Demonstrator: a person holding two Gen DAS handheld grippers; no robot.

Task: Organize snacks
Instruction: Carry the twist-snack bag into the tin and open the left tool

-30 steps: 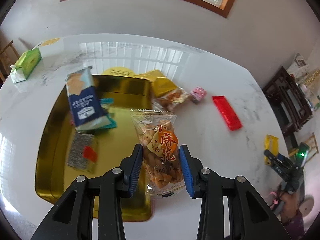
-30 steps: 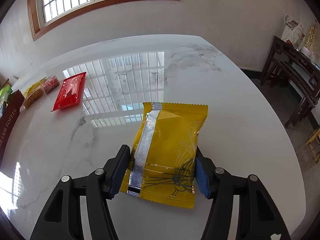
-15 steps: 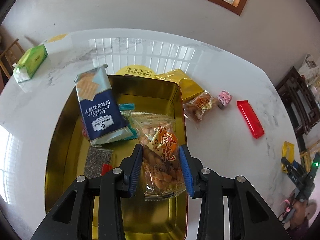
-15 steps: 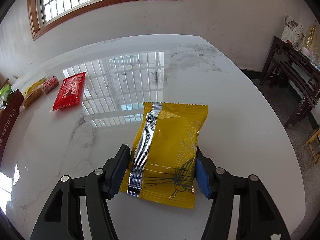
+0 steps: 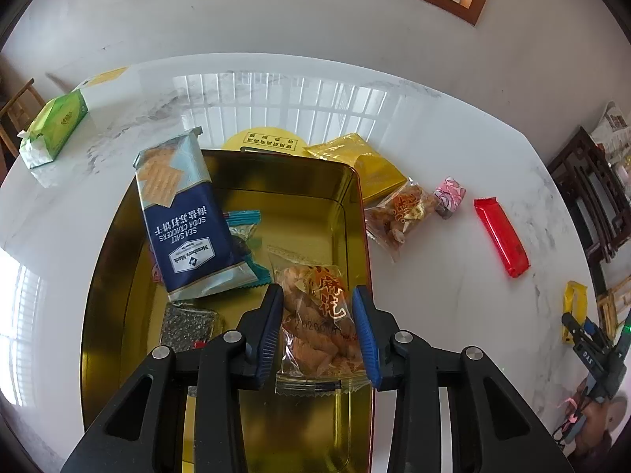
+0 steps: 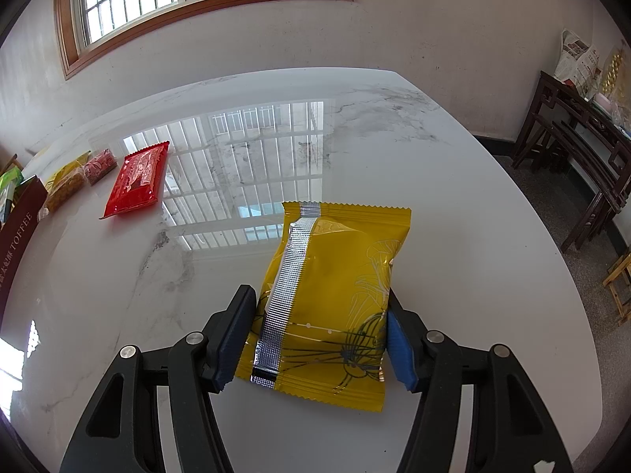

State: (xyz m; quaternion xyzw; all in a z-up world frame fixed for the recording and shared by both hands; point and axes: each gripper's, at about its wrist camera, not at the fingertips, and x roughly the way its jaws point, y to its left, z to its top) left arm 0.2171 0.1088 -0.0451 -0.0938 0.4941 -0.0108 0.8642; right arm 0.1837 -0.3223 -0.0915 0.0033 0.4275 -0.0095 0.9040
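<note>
Our left gripper [image 5: 318, 331] jaws pinch the crinkly fried-twist packet [image 5: 319, 323] over the gold tin [image 5: 118, 236]; it's light, brittle inside. Right gripper [image 6: 315, 339] jaws squeeze the soft yellow packet's [image 6: 331, 295] sides on the worktop [image 6: 453, 197].

Right gripper [image 6: 315, 333]: black arms, blue pads pressed against both side edges of a yellow foil snack packet [image 6: 331, 299], silver seam facing up. White marble tabletop [image 6: 453, 197] reflects the window. Far left: flat red foil packet [image 6: 138, 183], small pink-red wrapped sweet [image 6: 100, 165], clear bag of golden snacks [image 6: 65, 191], dark maroon tin wall lettered TOFFEE [image 6: 17, 236].
</note>
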